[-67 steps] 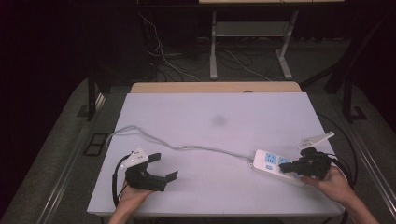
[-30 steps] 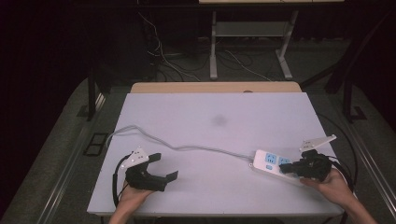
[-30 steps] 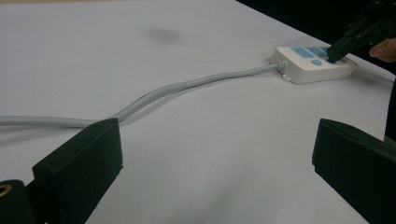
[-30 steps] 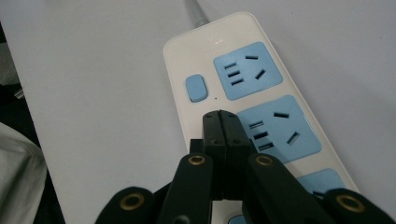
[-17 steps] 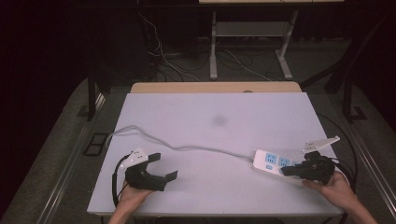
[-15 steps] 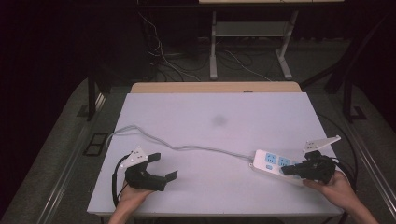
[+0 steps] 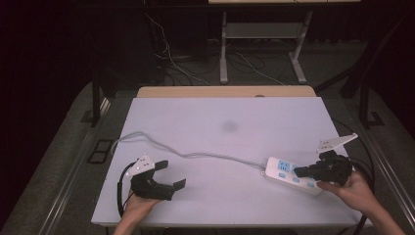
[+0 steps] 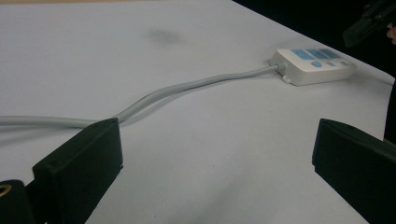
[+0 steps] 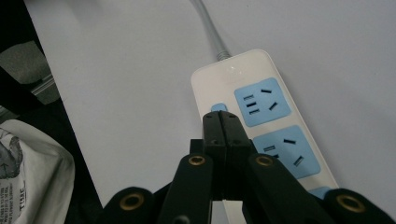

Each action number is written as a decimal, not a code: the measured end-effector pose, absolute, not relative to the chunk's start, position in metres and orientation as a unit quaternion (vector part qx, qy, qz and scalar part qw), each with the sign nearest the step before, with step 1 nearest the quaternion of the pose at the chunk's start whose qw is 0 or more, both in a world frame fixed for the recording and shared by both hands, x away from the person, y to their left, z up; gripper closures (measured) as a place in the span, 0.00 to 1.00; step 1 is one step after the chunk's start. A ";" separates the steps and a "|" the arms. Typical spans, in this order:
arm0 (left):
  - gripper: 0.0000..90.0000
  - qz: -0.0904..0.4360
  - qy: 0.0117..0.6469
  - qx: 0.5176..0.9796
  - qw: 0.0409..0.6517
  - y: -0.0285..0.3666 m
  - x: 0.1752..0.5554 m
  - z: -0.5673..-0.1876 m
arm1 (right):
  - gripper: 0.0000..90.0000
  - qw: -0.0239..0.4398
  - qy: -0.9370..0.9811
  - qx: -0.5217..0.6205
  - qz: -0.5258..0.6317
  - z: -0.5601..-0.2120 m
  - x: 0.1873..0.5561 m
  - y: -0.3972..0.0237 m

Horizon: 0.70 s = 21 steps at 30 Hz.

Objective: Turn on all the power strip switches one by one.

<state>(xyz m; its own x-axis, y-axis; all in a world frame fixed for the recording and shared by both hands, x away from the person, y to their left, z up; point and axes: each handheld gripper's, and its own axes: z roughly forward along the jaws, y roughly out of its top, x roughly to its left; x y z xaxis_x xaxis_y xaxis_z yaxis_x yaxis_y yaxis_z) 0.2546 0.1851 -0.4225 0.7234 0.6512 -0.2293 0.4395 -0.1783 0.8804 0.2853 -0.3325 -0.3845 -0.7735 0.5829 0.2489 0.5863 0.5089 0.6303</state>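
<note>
A white power strip (image 7: pixel 286 172) with blue sockets lies at the right of the white table (image 7: pixel 220 127). Its grey cable (image 7: pixel 195 155) runs left across the table. My right gripper (image 7: pixel 297 172) is shut with nothing between its jaws. In the right gripper view its tips (image 9: pixel 220 119) sit over a small blue button (image 9: pixel 218 107) at the cable end of the power strip (image 9: pixel 275 121); contact is unclear. My left gripper (image 7: pixel 169 175) rests open at the front left. In the left gripper view it (image 8: pixel 215 140) faces the cable (image 8: pixel 187 88) and the power strip (image 8: pixel 313 65).
A wooden board (image 7: pixel 225 91) borders the table's far edge. Table legs and loose cables (image 7: pixel 235 58) lie on the dark floor behind. A white printed bag (image 9: pixel 32 163) sits below the table's edge in the right gripper view. A faint grey smudge (image 7: pixel 229 127) marks the table's middle.
The right gripper has shifted very slightly over the power strip, jaws still shut. The left gripper has stayed put and open.
</note>
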 end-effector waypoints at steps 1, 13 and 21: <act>0.00 0.099 0.358 0.761 0.532 0.185 0.255 -0.423 | 1.00 0.002 -0.869 -0.336 -0.363 -0.383 0.286 -0.332; 0.00 0.099 0.358 0.761 0.532 0.185 0.255 -0.423 | 1.00 0.002 -0.876 -0.326 -0.354 -0.375 0.294 -0.319; 0.00 0.100 0.357 0.761 0.532 0.186 0.254 -0.422 | 1.00 0.006 -0.880 -0.326 -0.344 -0.383 0.305 -0.308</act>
